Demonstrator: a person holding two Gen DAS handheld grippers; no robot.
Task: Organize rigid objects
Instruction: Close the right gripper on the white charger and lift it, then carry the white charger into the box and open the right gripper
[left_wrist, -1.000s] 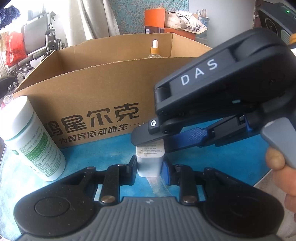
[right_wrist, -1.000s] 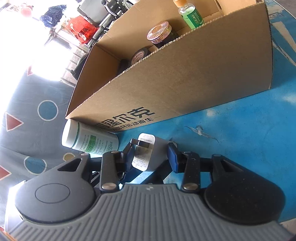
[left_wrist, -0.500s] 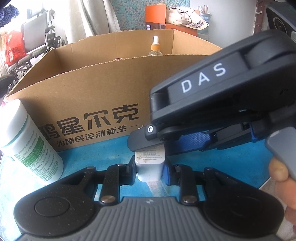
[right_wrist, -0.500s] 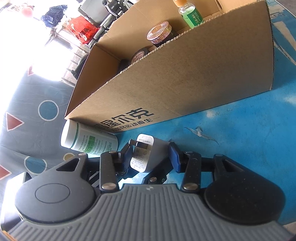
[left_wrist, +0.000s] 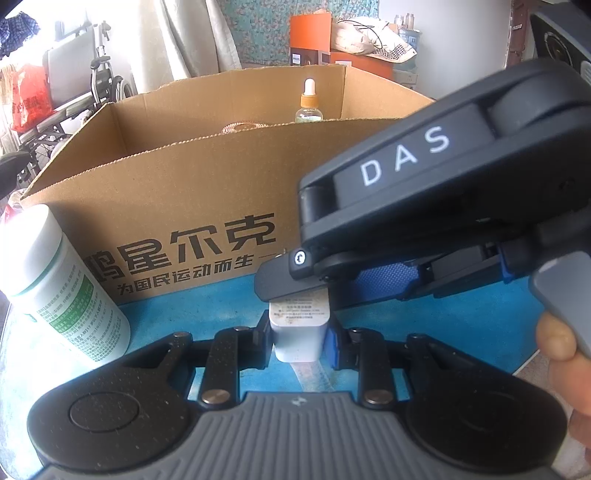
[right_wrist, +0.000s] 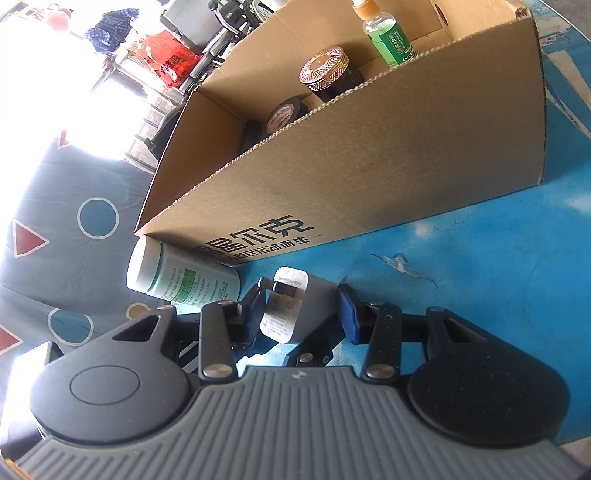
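A white plug-in charger (left_wrist: 298, 334) sits clamped between the pads of the left gripper (left_wrist: 297, 338) just above the blue tabletop (left_wrist: 207, 306). The right gripper (right_wrist: 301, 308) straddles its upper end, jaws apart — a gap shows at the blue pad. Behind stands an open cardboard box (left_wrist: 207, 199) holding bottles; a white pill bottle (left_wrist: 61, 284) stands beside it.

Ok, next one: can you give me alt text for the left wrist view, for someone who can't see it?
The left gripper clamps a white charger block just above a blue tabletop, while the right gripper, held by a hand, reaches over its top. Behind stands an open cardboard box holding a dropper bottle; a white pill bottle stands at left.
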